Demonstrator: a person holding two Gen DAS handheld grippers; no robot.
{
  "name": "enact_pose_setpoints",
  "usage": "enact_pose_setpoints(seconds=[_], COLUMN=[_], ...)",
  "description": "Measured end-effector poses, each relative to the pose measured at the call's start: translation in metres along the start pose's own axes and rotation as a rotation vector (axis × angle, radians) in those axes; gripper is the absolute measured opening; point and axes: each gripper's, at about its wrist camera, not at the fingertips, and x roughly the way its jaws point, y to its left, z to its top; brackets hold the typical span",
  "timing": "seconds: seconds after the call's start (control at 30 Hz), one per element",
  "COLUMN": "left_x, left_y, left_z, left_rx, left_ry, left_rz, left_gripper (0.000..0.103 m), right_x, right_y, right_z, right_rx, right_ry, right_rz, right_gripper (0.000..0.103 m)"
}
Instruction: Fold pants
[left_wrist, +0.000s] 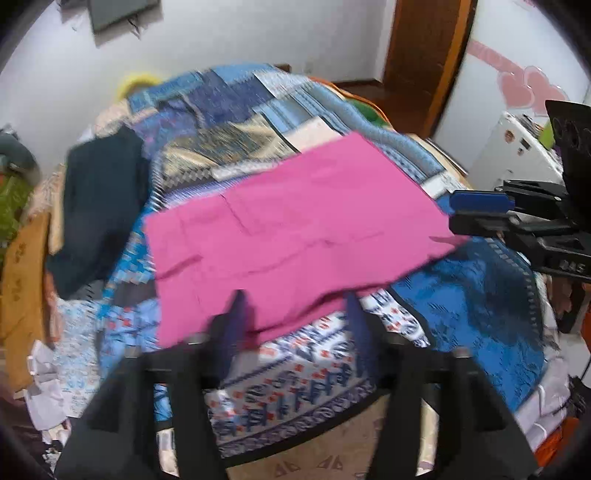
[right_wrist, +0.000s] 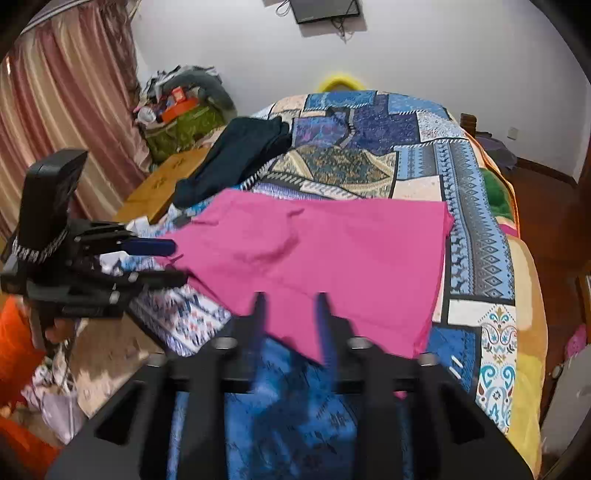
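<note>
Both grippers hang at the near edge of the pink pants (right_wrist: 325, 258), the left gripper (left_wrist: 295, 314) and the right gripper (right_wrist: 290, 314) each with fingers spread and holding nothing. The pants lie flat on the patchwork quilt (right_wrist: 476, 229). Beyond the pants lies a dark garment (right_wrist: 236, 155).

Both wrist views look forward from the bed's (left_wrist: 480, 295) near edge, sharing the pink pants (right_wrist: 314, 258)

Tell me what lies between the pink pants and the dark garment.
Only patchwork quilt: the right wrist view shows a patterned strip separating the pink pants from the dark garment.
</note>
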Motion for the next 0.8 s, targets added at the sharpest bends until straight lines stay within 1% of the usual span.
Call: enact_pose_setpoints(seconds=[0.07,0.2,0.3,0.33,0.4,0.5,0.53,0.57,0.67,0.7,0.77,0.8], left_x=[-0.007,-0.009,0.001,0.009,0.023,0.042,0.049,0.053,0.050,0.047,0.042,0.041], left_y=[0.006,0.027,0.039,0.043,0.046,0.050,0.054,0.057,0.068,0.071,0.075,0.078], left_z=[0.005,0.019,0.030,0.032,0.032,0.023,0.016,0.012,-0.002,-0.005,-0.012,-0.015], left_rx=[-0.019,-0.105,-0.163,-0.181,-0.199,-0.200,-0.205,-0.208,-0.221,-0.222,-0.219,-0.223], left_ry=[-0.022,-0.037,-0.022,-0.006,0.030,0.082,0.104,0.112,0.087,0.084,0.079,0.077], left_rz=[0.018,0.014,0.003,-0.016,-0.025,-0.009,0.025,0.044,0.054,0.069,0.092,0.085], left_gripper=[0.065,0.066,0.066,0.066,0.066,0.066,0.066,0.066,0.070,0.074,0.076,0.079], right_x=[0.003,0.017,0.032,0.039,0.052,0.072,0.076,0.079,0.075,0.071,0.064,0.060], right_y=[0.003,0.005,0.009,0.010,0.010,0.003,-0.002,-0.008,-0.022,-0.027,-0.033,-0.037], right_z=[0.005,0.015,0.018,0.019,0.018,0.010,0.007,0.001,-0.005,-0.008,-0.012,-0.015], right_rx=[0.013,0.047,0.061,0.064,0.072,0.115,0.133,0.156,0.170,0.165,0.155,0.148], right_ry=[-0.024,-0.013,0.013,0.029,0.066,0.144,0.163,0.183,0.187,0.188,0.189,0.185], right_rz=[-0.008,0.010,0.023,0.034,0.043,0.027,0.030,0.040,0.033,0.019,-0.013,-0.034], right_gripper=[0.046,0.047,0.047,0.047,0.047,0.047,0.047,0.047,0.046,0.046,0.046,0.046])
